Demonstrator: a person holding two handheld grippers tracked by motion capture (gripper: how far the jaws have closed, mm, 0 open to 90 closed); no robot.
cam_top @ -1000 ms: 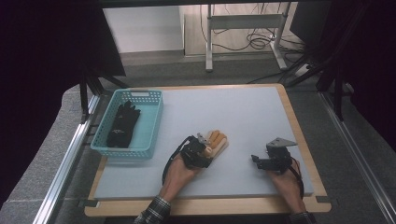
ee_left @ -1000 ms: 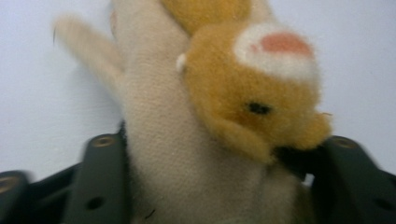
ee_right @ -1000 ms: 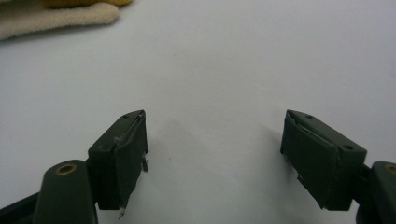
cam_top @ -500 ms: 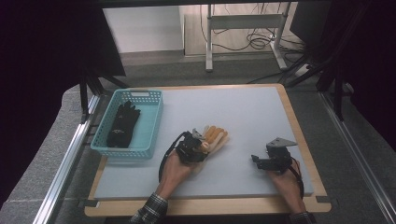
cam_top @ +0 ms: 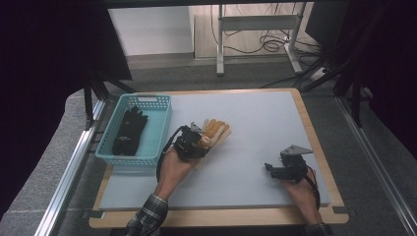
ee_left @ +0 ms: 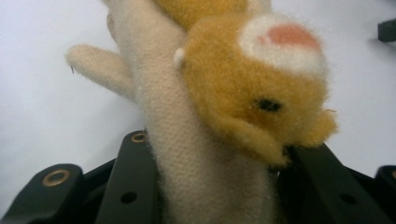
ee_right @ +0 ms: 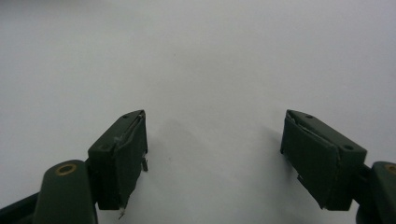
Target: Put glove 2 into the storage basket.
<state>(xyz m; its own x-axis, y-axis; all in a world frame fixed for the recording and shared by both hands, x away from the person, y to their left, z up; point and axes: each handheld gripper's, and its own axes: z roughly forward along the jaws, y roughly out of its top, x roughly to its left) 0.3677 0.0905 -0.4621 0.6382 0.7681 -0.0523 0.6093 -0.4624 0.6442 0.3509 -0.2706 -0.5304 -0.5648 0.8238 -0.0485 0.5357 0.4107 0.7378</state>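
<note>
Item: left gripper (cam_top: 199, 142), sitting at centre-left of the high view, just right of the basket. Its jaws have just been closing and are now pinching a cream glove (cam_top: 216, 132) with a fuzzy orange animal figure on it. In the left gripper view the glove (ee_left: 187, 154) is running up between the two black jaws from bottom centre, the orange figure lying at upper right, a cream finger sticking out at upper left.

Item: right gripper (cam_top: 275, 169), resting at lower right of the high view on the grey mat (cam_top: 265, 123). In the right gripper view its fingers (ee_right: 119, 158) are standing wide apart over bare grey surface, gripping nothing.

Item: turquoise basket (cam_top: 160, 130), sitting at the left edge of the mat, left of centre in the high view. A black glove (cam_top: 129, 130) is lying inside it, lengthwise.

Item: wooden board (cam_top: 314, 137), showing as a pale rim around the mat.
</note>
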